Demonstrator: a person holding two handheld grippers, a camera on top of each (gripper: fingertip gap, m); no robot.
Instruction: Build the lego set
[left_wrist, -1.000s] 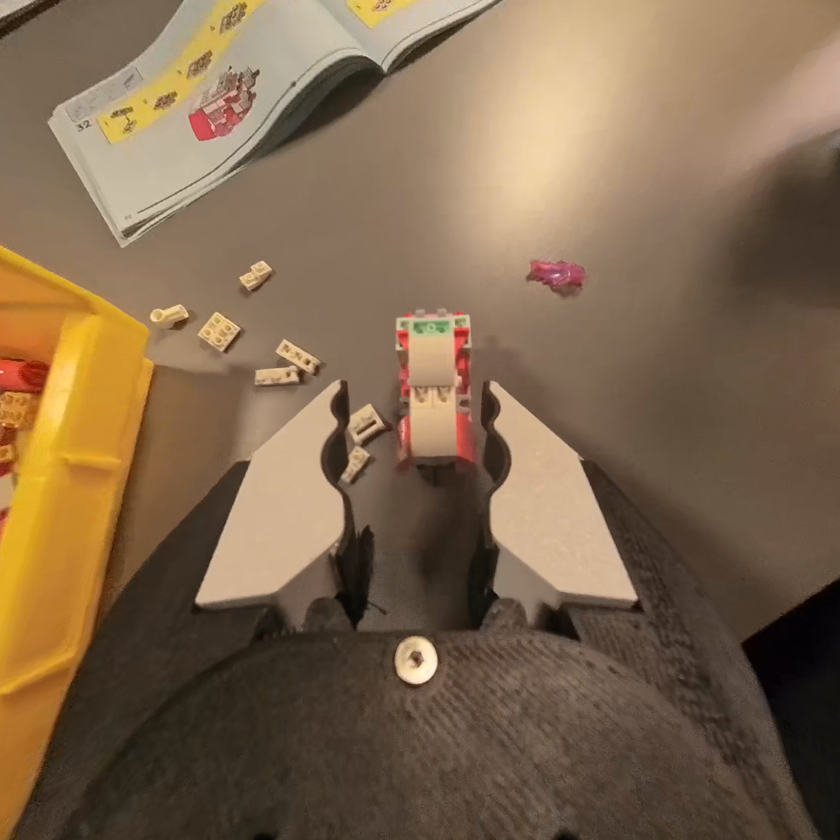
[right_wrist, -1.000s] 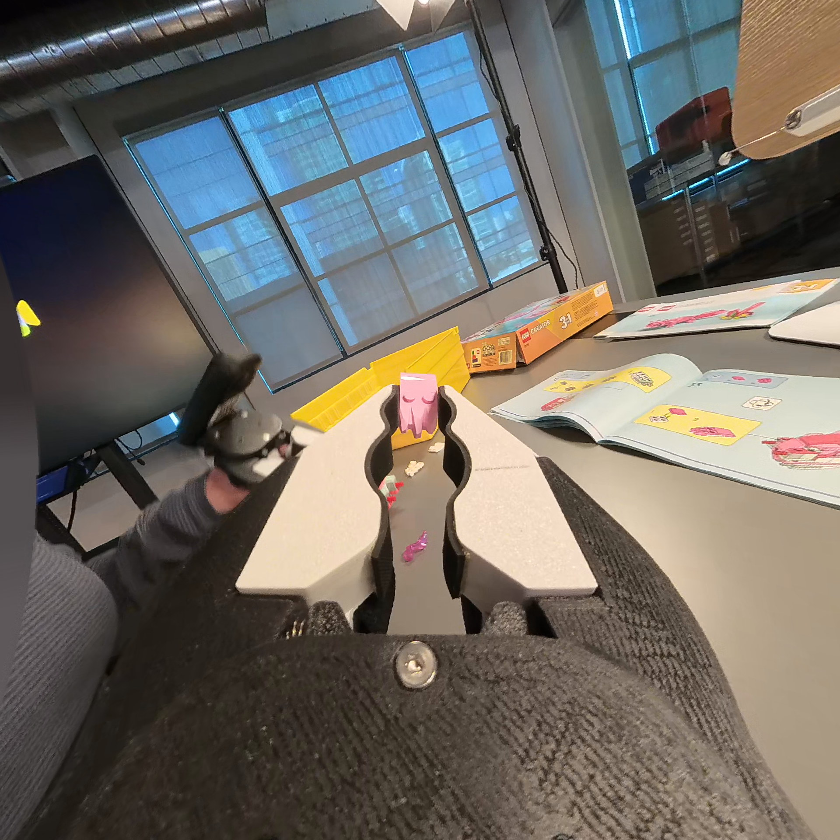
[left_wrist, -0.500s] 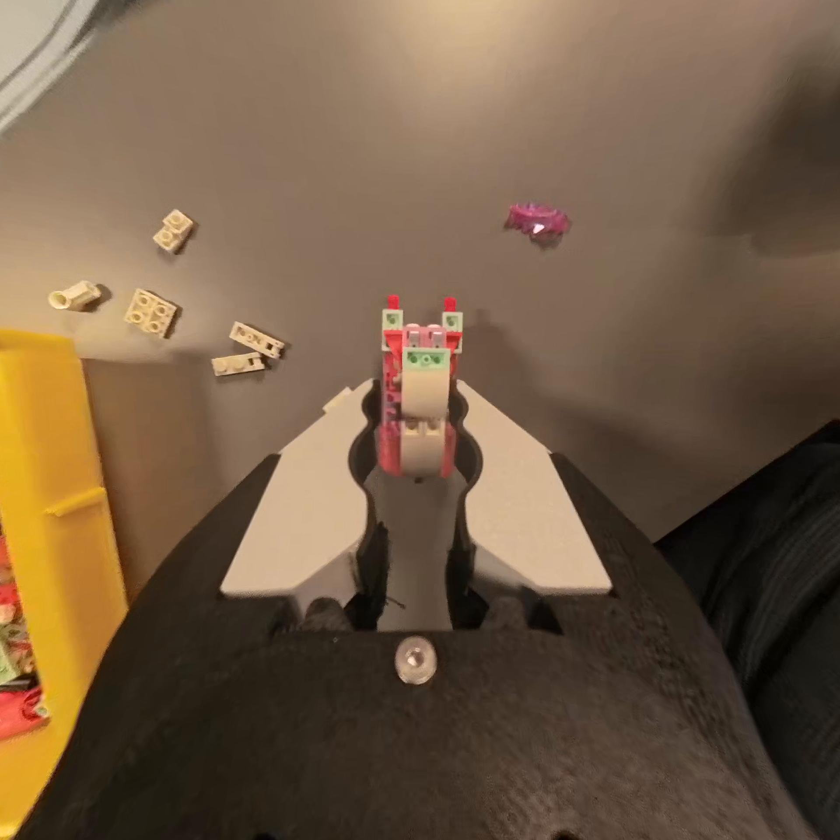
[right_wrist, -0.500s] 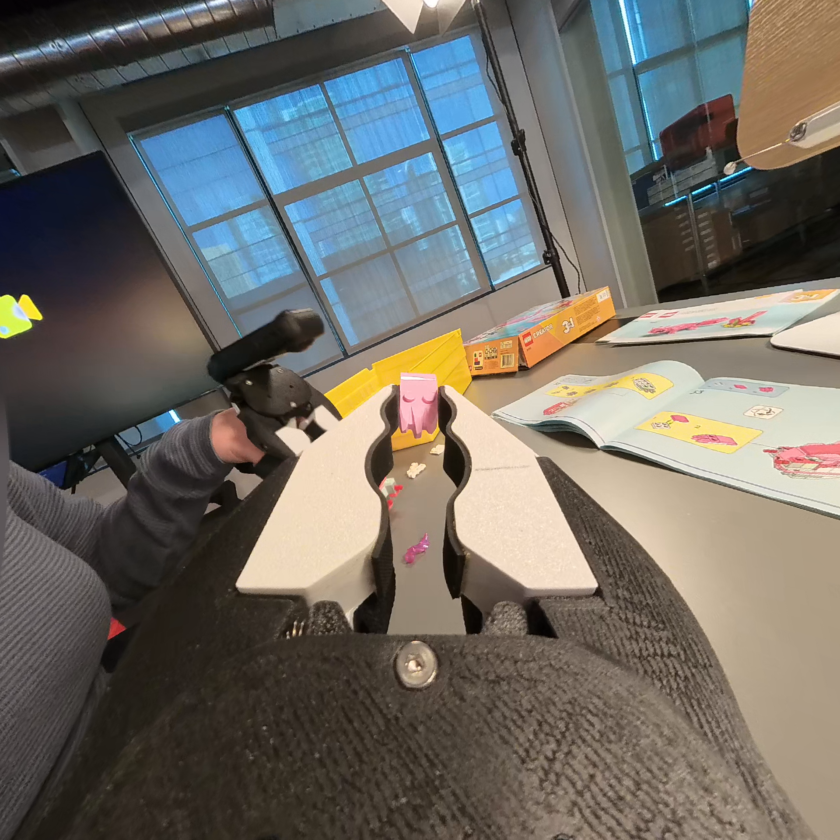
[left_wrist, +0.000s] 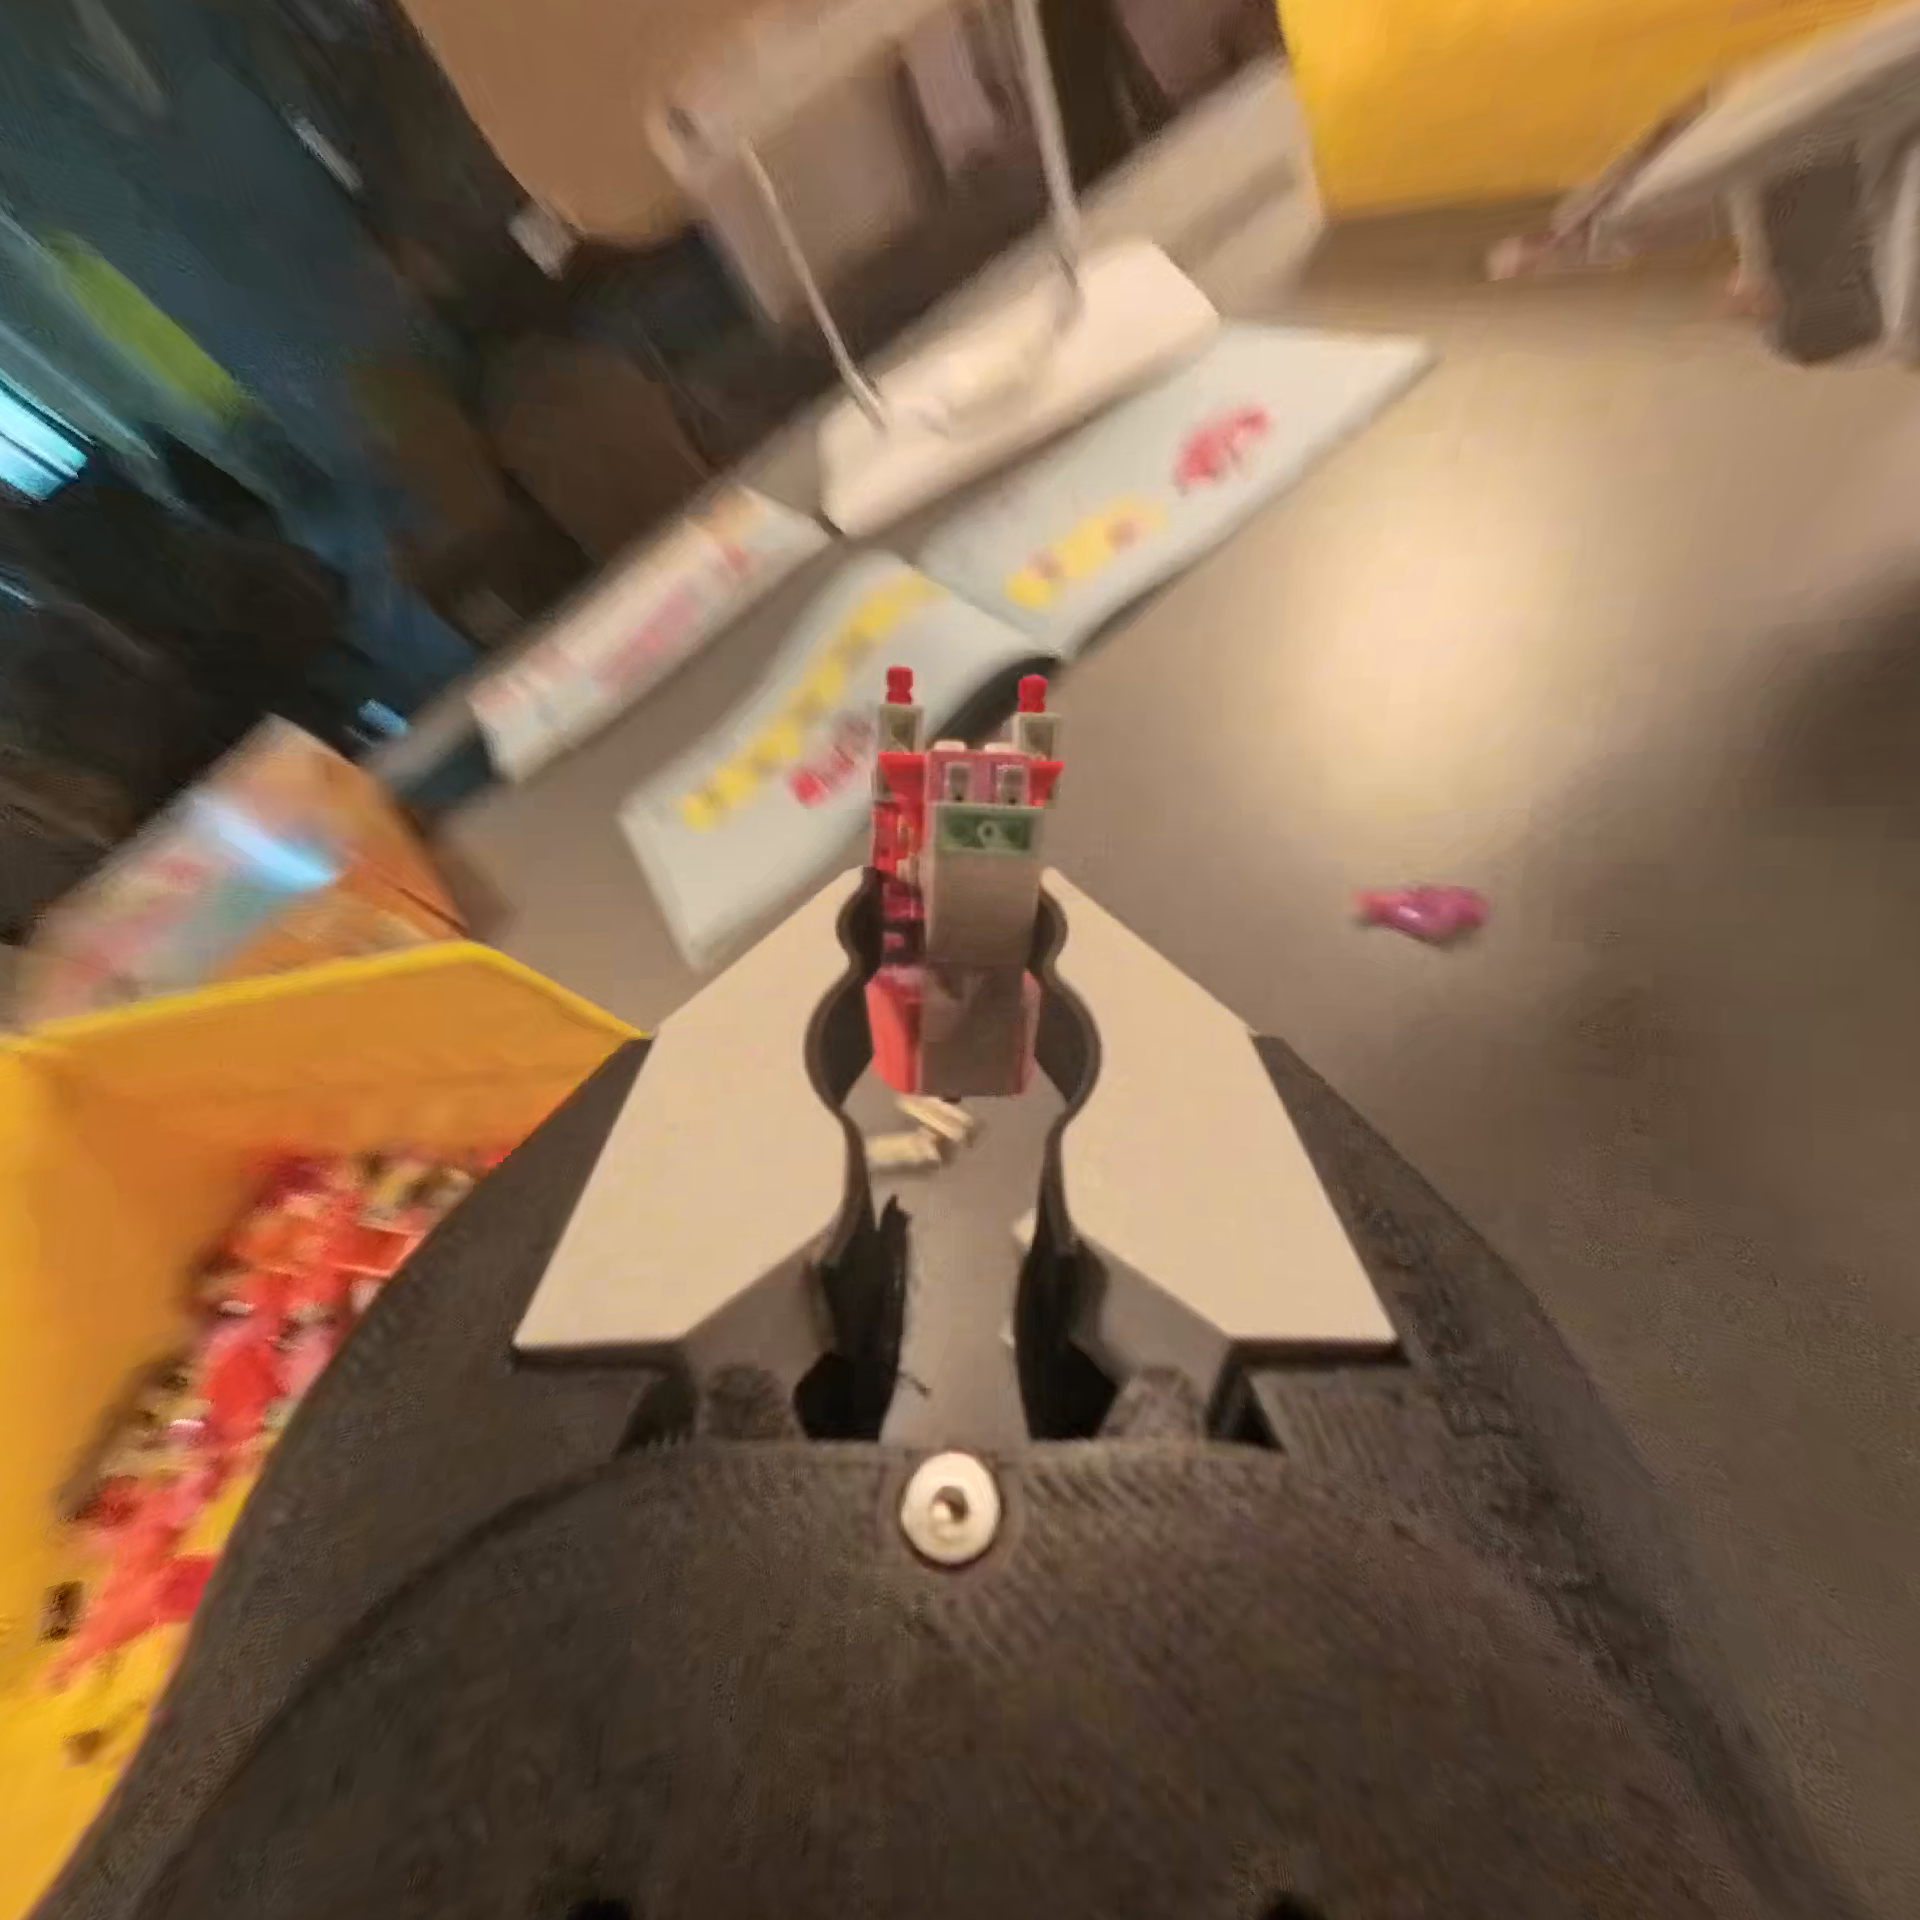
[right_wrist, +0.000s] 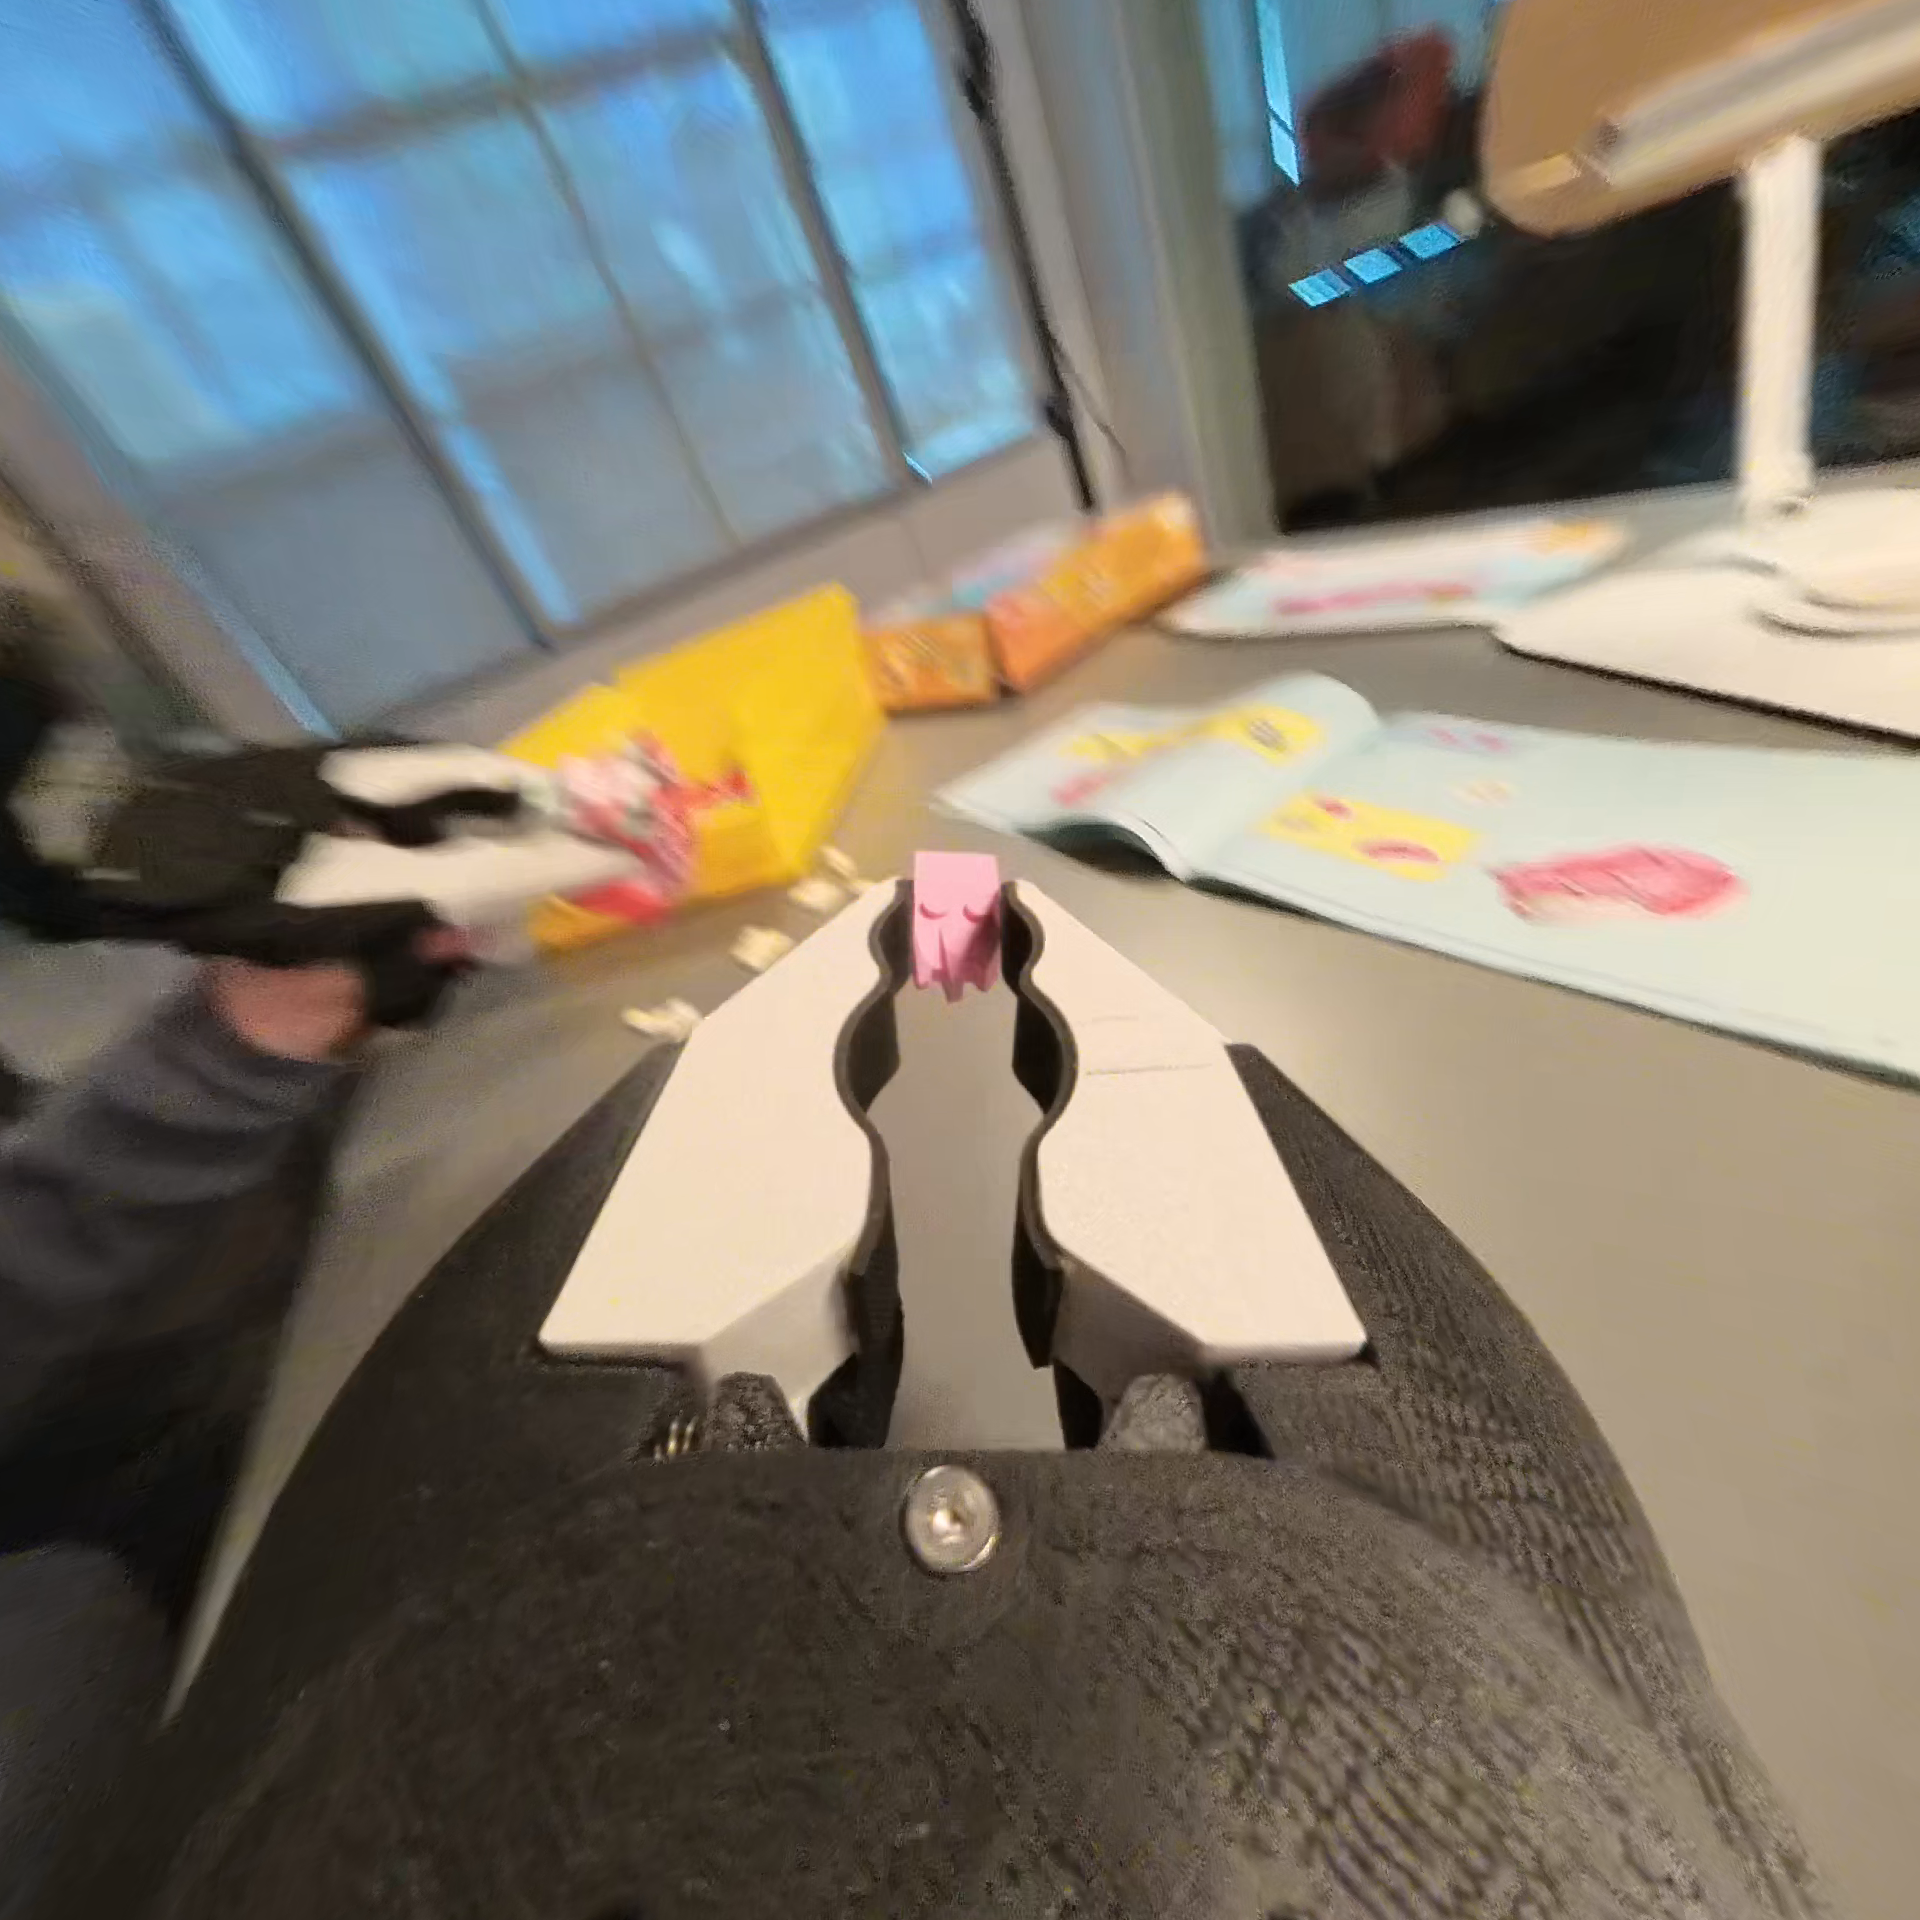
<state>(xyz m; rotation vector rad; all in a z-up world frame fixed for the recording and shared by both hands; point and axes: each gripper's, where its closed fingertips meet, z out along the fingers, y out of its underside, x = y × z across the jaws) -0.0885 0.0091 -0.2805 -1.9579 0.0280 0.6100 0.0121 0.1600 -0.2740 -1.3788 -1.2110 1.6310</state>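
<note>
two grippers loaded: the left gripper (left_wrist: 954, 935), wide a second ago, has closed on the red, tan and green toy-brick model (left_wrist: 961, 914) and lifted it off the grey table (left_wrist: 1558, 1039); the right gripper (right_wrist: 954, 935) still pinches its small pink brick (right_wrist: 954, 925).

Office: grid windows (right_wrist: 582, 343), grey desk (right_wrist: 1455, 1195)

Black textured gripper (left_wrist: 951, 977) bodies, pale grey jaws, silver screw (left_wrist: 948, 1505).
</note>
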